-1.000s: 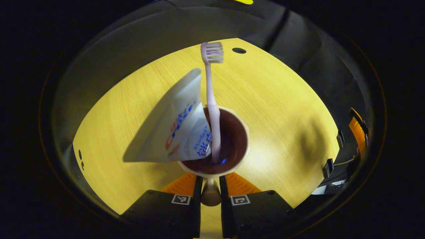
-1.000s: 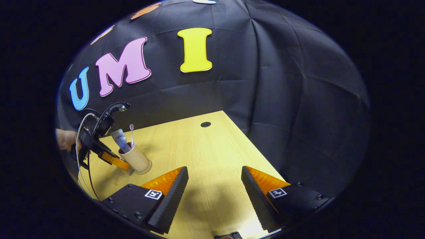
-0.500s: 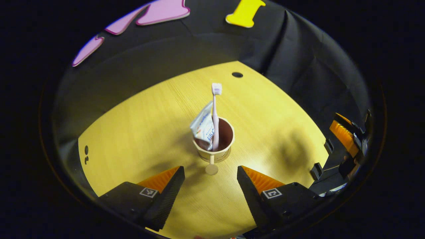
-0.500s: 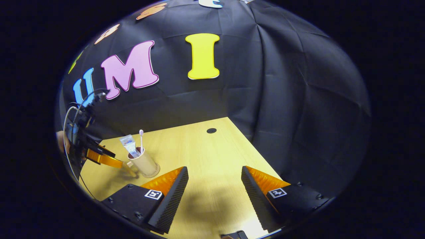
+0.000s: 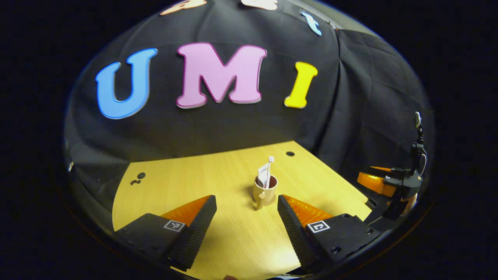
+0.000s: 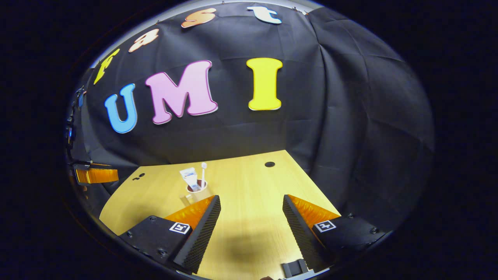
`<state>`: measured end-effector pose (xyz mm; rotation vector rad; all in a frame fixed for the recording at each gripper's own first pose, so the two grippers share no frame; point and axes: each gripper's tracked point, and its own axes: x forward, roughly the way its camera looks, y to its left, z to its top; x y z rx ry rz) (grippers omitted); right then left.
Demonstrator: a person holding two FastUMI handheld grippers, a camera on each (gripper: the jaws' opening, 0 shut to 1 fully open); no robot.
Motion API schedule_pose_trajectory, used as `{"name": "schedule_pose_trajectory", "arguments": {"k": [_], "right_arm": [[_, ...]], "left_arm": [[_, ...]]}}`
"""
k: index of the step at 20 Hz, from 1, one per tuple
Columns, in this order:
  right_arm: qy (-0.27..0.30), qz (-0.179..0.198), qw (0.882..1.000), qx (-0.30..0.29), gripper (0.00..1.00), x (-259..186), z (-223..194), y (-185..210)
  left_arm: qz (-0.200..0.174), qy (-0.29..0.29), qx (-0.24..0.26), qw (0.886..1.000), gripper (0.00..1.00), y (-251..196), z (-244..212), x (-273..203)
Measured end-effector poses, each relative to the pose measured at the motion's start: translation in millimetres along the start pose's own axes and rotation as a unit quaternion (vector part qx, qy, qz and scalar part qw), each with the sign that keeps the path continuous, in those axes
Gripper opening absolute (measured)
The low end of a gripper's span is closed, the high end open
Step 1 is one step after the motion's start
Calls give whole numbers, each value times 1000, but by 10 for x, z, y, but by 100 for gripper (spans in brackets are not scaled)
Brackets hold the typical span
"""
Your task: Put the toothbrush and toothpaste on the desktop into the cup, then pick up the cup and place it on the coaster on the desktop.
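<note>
Left gripper view: the left gripper (image 5: 246, 217) hangs above the yellow wood-grain desktop (image 5: 175, 182) with its black, orange-backed fingers spread wide and nothing between them. Ahead, between the fingertips and a little beyond, the small beige cup with a dark brown inside (image 5: 265, 189) stands upright on what looks like a thin round coaster (image 5: 266, 202); only its edge shows at the base, so I cannot be sure. A short knob-ended handle (image 5: 260, 197) sticks out toward the camera. Inside the cup: the white toothpaste tube (image 5: 263, 175) leaning left and the pale pink toothbrush (image 5: 269, 171), bristles up. Judgement: task looks complete or nearly so. The right gripper (image 5: 375, 181) shows at the far right edge, held in a hand. Right gripper view: the right gripper (image 6: 251, 221) is likewise spread apart and empty, low over the desktop (image 6: 249, 182). The cup (image 6: 197, 189) sits just past its left fingertip, partly hidden, with the tube (image 6: 190, 179) and the brush (image 6: 202, 174) standing out of it. Handling, judged: cup light and rigid but top-heavy with tall contents, so tip-prone; pinch the handle or low on the wall. Tube soft, would dent.
</note>
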<state>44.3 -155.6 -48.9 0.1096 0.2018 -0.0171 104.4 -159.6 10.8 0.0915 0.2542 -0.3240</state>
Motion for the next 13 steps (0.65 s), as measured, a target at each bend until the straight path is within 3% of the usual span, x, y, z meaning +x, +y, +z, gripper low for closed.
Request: {"name": "schedule_pose_trajectory", "arguments": {"k": [3, 6, 13], "right_arm": [[-23, 15, 1000, -13, 98, -298, 104, 246], [-43, 36, 998, -19, 98, -641, 113, 512], [-51, 86, 994, -47, 99, -1381, -229, 1048]], "left_arm": [[27, -86, 0, 996, 98, 56, 57, -532], [43, -135, -4, 990, 97, 64, -40, -1064], [66, -166, -78, 981, 97, 107, -690, -1862]]}}
